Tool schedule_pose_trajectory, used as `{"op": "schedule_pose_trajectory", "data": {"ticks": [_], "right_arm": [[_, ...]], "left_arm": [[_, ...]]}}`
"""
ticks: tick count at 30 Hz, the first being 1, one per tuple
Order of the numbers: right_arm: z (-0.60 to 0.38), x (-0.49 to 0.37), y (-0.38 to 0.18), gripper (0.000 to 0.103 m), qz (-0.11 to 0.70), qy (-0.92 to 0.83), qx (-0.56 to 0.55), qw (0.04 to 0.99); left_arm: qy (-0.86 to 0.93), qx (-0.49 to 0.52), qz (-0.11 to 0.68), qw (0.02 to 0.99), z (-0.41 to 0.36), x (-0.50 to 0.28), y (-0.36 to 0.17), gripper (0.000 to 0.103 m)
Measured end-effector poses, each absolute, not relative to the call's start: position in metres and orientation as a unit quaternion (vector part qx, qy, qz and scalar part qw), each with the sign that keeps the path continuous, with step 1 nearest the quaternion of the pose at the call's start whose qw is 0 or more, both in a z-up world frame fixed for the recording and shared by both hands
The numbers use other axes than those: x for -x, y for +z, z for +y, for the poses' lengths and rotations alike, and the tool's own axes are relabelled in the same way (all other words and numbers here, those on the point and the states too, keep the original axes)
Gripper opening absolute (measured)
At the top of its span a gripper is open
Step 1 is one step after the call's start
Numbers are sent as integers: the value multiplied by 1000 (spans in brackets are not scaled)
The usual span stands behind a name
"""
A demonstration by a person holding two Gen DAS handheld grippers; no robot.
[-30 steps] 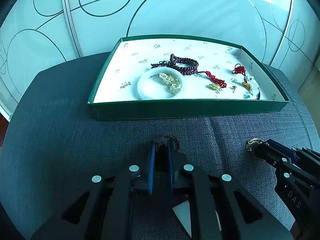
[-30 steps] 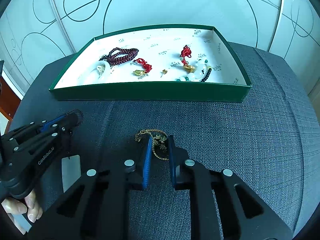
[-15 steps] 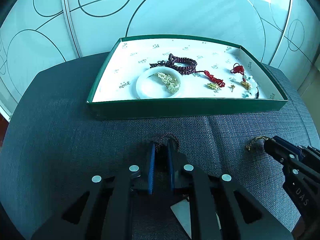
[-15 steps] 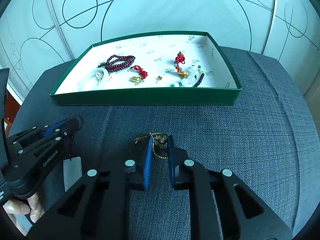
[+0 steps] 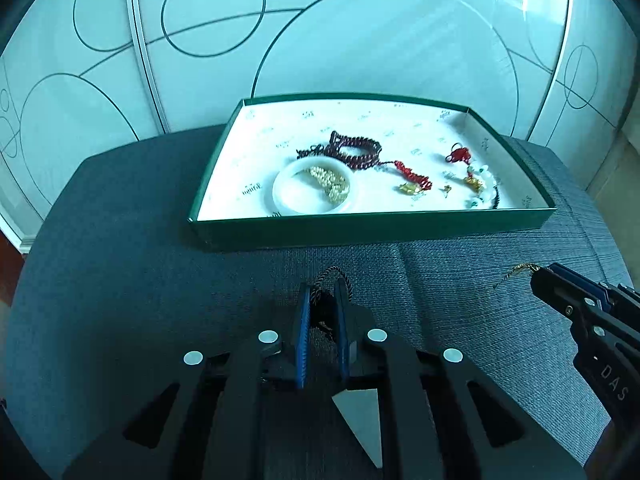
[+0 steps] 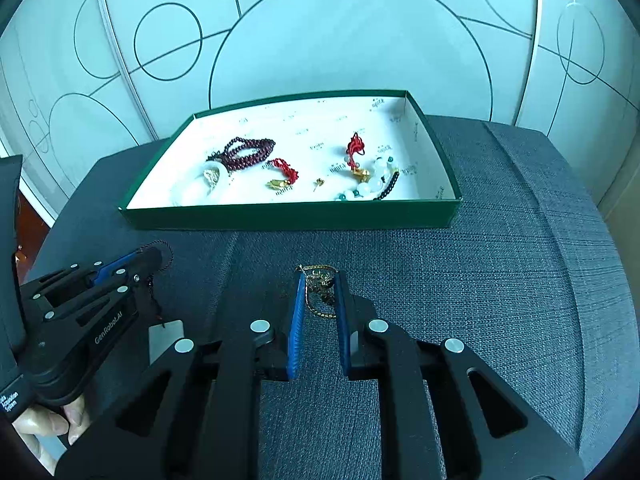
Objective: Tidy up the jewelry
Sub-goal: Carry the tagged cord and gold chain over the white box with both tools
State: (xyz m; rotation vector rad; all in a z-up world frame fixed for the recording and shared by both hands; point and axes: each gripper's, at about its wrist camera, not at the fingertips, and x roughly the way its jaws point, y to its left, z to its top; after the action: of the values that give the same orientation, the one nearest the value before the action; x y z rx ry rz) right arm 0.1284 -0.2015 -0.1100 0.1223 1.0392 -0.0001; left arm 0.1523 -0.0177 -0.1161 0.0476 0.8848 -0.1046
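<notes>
While the gold chain (image 6: 318,292) hangs pinched in the right gripper (image 6: 319,280) and a dark cord (image 5: 326,280) in the left gripper (image 5: 323,286), both sit near the green tray (image 5: 372,228) holding beaded bracelets (image 5: 354,152).

A dark blue-grey woven upholstered surface (image 5: 460,312), like a padded seat or ottoman, carries everything; whether it is a desk or a cushion cannot be told. A seam (image 6: 228,252) runs across its fabric from the near side toward the box. Directly on it, toward 12 o'clock, sits a shallow green box (image 5: 372,226) with a white printed lining, its long side facing the cameras. Near 6 o'clock in the left wrist view a white card tag (image 5: 362,420) shows low over the fabric; whether it rests on it cannot be told. Behind the far edge stands a pale panel wall (image 6: 352,40) marked with thin dark circles.
</notes>
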Motion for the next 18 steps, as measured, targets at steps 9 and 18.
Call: {"op": "schedule_pose_trajectory", "data": {"ticks": [9,18], "right_arm": [[-203,-118,-90,15,481,1,-64,874],[-203,-110,-79,15,474,3,-66,878]], "left_arm": [[-65,-16,403,913,-18,-138,-85,12],[-67,-14,394,917,-18,-129,-73,12]]}}
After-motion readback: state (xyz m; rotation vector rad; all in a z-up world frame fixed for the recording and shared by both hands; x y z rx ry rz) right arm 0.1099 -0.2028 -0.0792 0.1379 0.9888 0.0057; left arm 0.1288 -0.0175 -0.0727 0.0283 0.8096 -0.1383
